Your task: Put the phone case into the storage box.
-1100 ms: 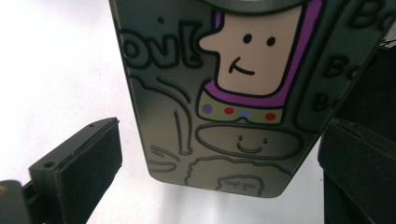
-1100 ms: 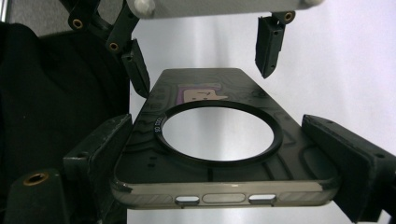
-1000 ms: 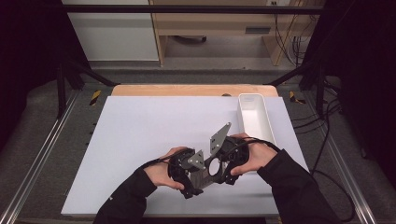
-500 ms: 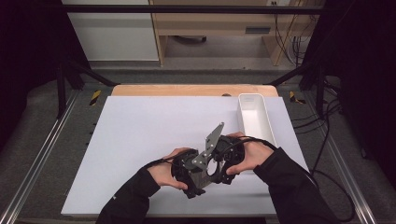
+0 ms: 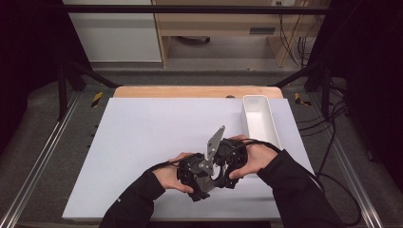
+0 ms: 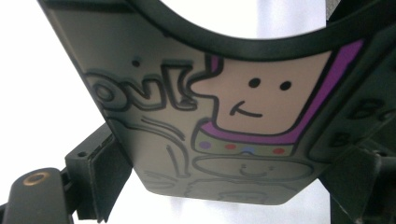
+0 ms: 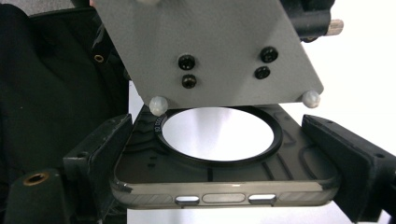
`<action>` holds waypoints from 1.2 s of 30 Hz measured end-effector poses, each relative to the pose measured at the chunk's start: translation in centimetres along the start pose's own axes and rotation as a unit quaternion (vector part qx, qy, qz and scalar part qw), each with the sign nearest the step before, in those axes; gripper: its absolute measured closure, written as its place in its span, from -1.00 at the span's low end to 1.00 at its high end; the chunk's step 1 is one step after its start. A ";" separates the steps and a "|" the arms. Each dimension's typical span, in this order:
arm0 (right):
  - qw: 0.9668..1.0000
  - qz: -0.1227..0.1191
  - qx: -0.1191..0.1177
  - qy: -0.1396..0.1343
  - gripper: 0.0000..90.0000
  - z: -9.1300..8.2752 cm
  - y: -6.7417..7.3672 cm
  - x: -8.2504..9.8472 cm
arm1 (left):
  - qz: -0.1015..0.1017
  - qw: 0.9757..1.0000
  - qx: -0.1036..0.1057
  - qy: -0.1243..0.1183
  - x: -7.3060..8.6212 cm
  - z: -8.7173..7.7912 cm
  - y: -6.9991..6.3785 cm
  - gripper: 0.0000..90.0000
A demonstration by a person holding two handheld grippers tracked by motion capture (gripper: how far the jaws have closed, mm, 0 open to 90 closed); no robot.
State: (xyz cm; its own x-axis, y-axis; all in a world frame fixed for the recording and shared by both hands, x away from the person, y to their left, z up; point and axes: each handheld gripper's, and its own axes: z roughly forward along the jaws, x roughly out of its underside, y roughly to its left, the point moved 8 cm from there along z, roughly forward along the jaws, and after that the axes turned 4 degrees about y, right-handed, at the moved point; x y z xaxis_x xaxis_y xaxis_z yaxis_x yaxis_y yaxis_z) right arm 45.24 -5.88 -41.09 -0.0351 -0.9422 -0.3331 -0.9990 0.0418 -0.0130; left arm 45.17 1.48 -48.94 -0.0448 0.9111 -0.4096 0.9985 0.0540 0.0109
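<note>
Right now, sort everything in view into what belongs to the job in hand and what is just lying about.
In the job:
- translucent grey phone case with cartoon print and black ring
- left gripper
- right gripper

Lying about:
- long white plastic tray
- white table sheet

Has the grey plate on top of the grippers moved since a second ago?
Yes. The grey plate has slid slightly left, away from the white tray, as the hands drew together.

A long white tray [image 5: 266, 102] sits empty on a white mat [image 5: 142, 137] covering a wooden table [image 5: 190, 91].
</note>
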 end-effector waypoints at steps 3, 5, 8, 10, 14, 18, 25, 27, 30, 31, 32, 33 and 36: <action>1.000 -0.005 0.001 0.000 -0.73 0.0 0.0 0.0 | 0.000 1.000 -0.001 0.001 -0.1 0.0 0.0 -0.76; 1.000 -0.003 0.000 0.000 -0.73 0.0 0.0 0.0 | 0.001 1.000 -0.002 0.001 -0.1 0.0 0.0 -0.75; 1.000 -0.004 0.001 -0.001 -0.73 0.0 0.0 0.0 | 0.001 1.000 -0.005 0.001 -0.1 0.1 0.0 -0.75; 1.000 -0.008 0.003 -0.005 -0.73 0.0 0.0 -0.1 | 0.002 1.000 -0.007 0.002 -0.1 0.0 0.0 -0.74; 1.000 -0.008 0.006 -0.004 -0.74 0.0 0.0 0.0 | 0.002 1.000 -0.011 -0.003 -0.1 0.0 0.1 -0.74; 1.000 -0.012 0.009 -0.013 -0.75 -0.2 0.0 -0.1 | 0.004 1.000 -0.013 -0.005 -0.1 -0.2 0.1 -0.74; 0.999 -0.021 0.019 -0.020 -0.83 -0.4 0.2 -0.1 | 0.002 1.000 -0.018 -0.015 -0.2 -0.5 0.1 -0.74; 0.999 -0.018 0.020 -0.029 -0.87 -0.5 0.2 -0.2 | 0.000 1.000 -0.019 -0.015 -0.1 -0.5 0.2 -0.74; 0.999 -0.015 0.023 -0.039 -0.89 -1.0 0.2 -0.2 | -0.004 1.000 -0.020 -0.019 0.1 -0.6 0.3 -0.74; 0.999 -0.016 0.025 -0.045 -0.89 -1.1 0.1 -0.2 | -0.006 1.000 -0.018 -0.021 0.2 -0.6 0.3 -0.74; 0.998 -0.015 0.027 -0.046 -0.91 -1.3 0.1 -0.1 | -0.006 1.000 -0.020 -0.023 0.2 -0.7 0.3 -0.74; 0.998 -0.015 0.028 -0.051 -0.92 -1.4 0.1 -0.1 | -0.008 1.000 -0.018 -0.023 0.3 -0.7 0.3 -0.74; 0.997 -0.009 0.035 -0.064 -0.92 -2.0 0.0 0.1 | -0.009 0.999 -0.019 -0.026 0.5 -0.8 0.4 -0.74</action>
State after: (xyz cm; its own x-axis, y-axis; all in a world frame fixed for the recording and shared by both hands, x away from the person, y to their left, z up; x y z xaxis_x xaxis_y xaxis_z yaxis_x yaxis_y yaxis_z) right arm 45.16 -6.69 -39.21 -0.0087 -0.8930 -0.4500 -0.9950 0.0523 -0.0845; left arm 45.55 2.26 -48.39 -0.0609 0.8874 -0.4570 0.9955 0.0875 0.0371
